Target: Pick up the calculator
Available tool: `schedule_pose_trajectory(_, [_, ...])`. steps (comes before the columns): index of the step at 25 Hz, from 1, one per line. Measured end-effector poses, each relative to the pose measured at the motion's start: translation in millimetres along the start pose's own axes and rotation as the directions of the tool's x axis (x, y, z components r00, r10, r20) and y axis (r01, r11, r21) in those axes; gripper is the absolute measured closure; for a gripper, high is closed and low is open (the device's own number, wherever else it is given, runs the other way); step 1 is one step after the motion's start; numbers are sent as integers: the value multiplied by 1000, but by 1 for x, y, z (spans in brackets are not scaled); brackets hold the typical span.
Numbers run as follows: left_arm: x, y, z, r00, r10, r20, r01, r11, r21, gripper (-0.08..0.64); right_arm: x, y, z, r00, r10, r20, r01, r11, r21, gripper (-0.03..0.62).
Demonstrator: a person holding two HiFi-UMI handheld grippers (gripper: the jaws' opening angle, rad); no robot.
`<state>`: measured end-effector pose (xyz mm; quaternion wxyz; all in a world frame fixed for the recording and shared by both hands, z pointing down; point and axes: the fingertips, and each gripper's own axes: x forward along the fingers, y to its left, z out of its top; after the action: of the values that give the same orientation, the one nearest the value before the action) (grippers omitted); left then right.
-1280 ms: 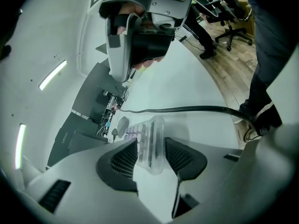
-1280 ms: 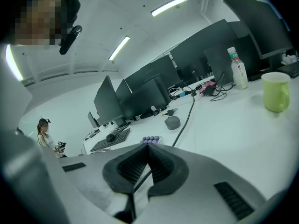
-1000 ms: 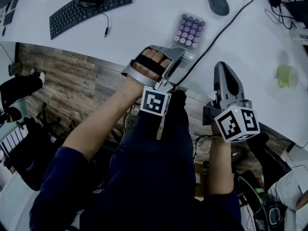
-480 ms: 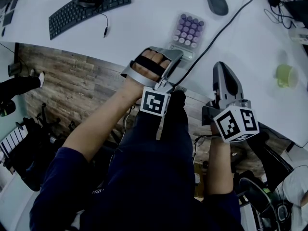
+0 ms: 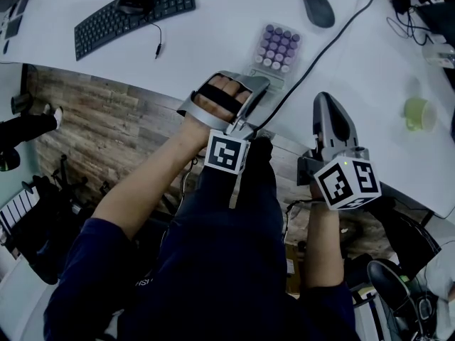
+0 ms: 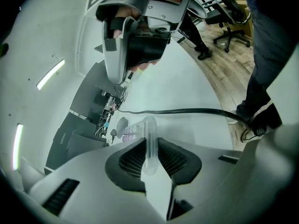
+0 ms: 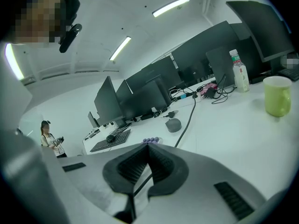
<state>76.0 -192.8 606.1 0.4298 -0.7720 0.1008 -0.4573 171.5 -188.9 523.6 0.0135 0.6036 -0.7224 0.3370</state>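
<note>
The calculator [image 5: 279, 46], pale with purple round buttons, lies on the white desk [image 5: 213, 41] near its front edge. My left gripper [image 5: 260, 81] reaches over that edge to the calculator's near end. In the left gripper view the calculator [image 6: 148, 130] stands edge-on between the dark pads [image 6: 133, 158], and the jaws of the left gripper [image 6: 149, 143] are closing and press on its clear rim. My right gripper [image 5: 328, 102] rests at the desk edge to the right, apart from the calculator; the right gripper [image 7: 148, 148] has its pads together and nothing between them.
A black cable [image 5: 334, 38] runs across the desk just right of the calculator. A black keyboard [image 5: 135, 13] sits far left, a dark mouse [image 5: 318, 8] beyond the calculator, a green mug [image 5: 418, 112] at the right. Monitors [image 7: 140, 94] and a bottle [image 7: 240, 76] stand further back.
</note>
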Motion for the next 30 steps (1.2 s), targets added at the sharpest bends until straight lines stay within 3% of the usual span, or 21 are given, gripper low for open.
schedule_pose_trajectory(11, [-17,22,3,1000,21,7,-21,1000,20,462,-7,12,24,999,8,37,-7,1000,-29,589])
schedule_pose_trajectory(30, [-66,115,14,981,192,28,-193,981,36,462,-36,47,88,989,33,145,-20,996,-90,589])
